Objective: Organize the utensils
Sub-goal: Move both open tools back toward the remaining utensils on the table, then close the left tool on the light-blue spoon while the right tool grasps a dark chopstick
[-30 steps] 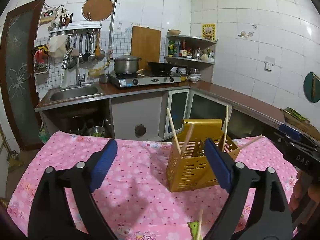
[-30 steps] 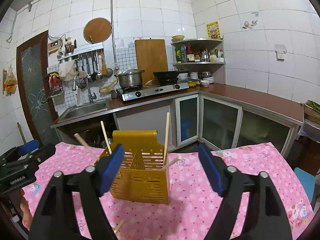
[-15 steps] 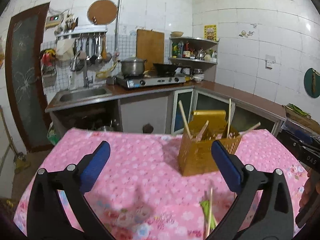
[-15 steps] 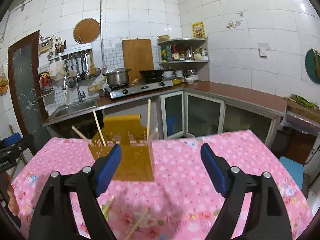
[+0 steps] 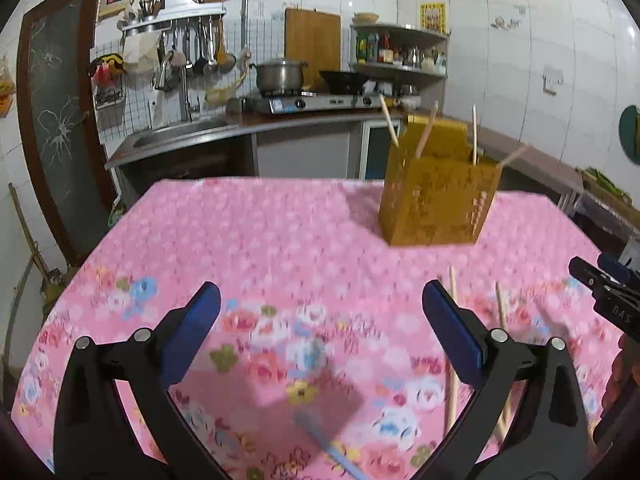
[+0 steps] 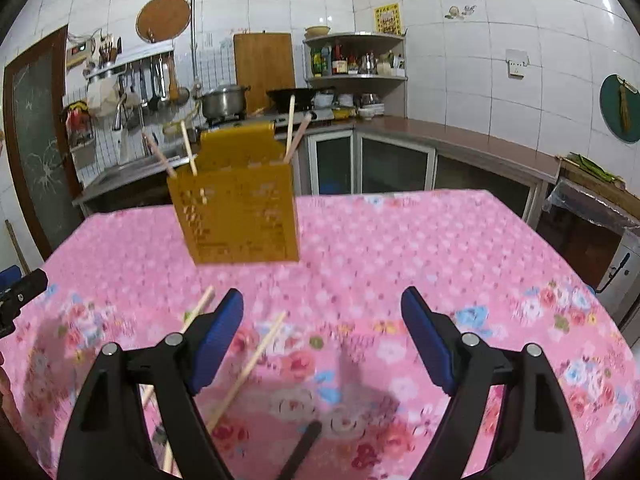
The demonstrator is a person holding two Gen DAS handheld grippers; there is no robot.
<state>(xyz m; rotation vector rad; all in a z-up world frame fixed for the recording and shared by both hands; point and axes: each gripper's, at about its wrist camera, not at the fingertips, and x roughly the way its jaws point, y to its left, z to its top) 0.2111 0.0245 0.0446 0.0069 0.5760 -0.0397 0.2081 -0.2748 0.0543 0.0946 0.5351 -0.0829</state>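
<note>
Looking along both grippers over a table [image 5: 280, 232] in a pink flowered cloth. The left gripper [image 5: 320, 332] is hanging with its jaws spread wide, nothing between the blue pads [image 5: 452, 332], just cloth below. The right gripper [image 6: 322, 336] is also standing released, jaws apart and gripping nothing.

The yellow holder [image 5: 436, 196] is sitting upright toward the far side of the table, and four chopsticks [image 5: 474, 134] are sticking out of its top at different angles. In the right view the same holder [image 6: 236, 208] is showing up ahead and to the left of that gripper.

Loose chopsticks [image 5: 452, 344] are lying flat on the cloth near the left gripper's right finger, two of them roughly side by side and partly hidden behind it. From the right view a loose one [image 6: 248, 368] is lying slanted just beside the left pad, with another poking out from behind that finger.

Something blue and thin [image 5: 328, 444] is lying at the bottom of the left view (too blurred to tell what it is), and a dark stick-shaped thing [image 6: 302, 450] is lying low in the right view.

A pot [image 5: 280, 74] is sitting on the stove against the back wall.
</note>
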